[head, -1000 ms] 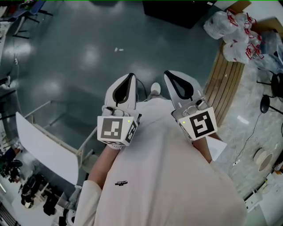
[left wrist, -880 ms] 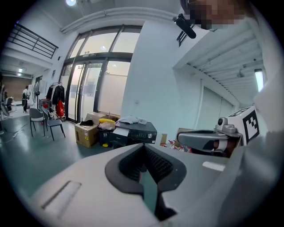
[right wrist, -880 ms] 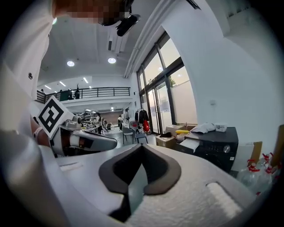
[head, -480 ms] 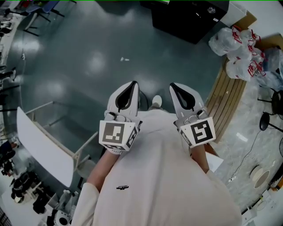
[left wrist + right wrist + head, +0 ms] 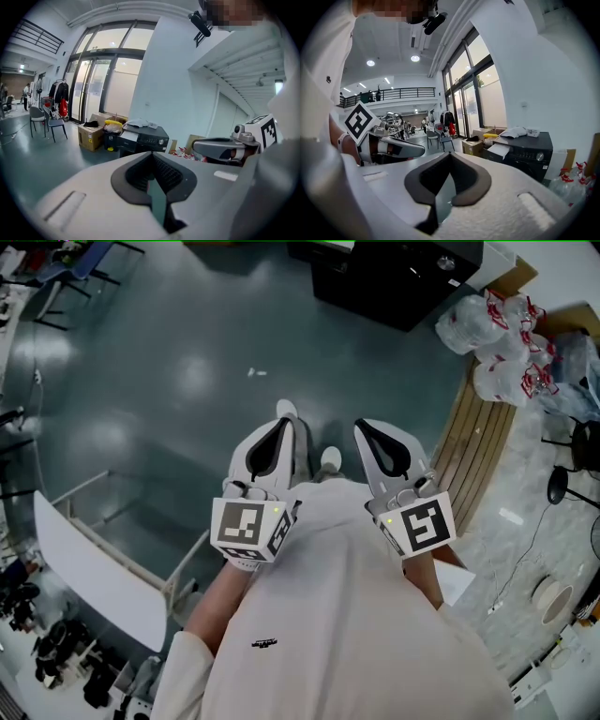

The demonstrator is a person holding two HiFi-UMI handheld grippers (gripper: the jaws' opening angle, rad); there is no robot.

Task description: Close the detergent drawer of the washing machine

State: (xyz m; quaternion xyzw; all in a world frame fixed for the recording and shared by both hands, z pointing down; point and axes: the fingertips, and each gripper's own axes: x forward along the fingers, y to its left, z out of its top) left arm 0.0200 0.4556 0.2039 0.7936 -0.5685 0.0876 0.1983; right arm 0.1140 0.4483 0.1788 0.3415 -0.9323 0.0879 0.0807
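Head view, left gripper, right gripper above floor

Open lab hall, glossy grey floor, tall glazed doors, mezzanine railing

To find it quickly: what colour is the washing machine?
The washing machine is black, clearest in the right gripper view.
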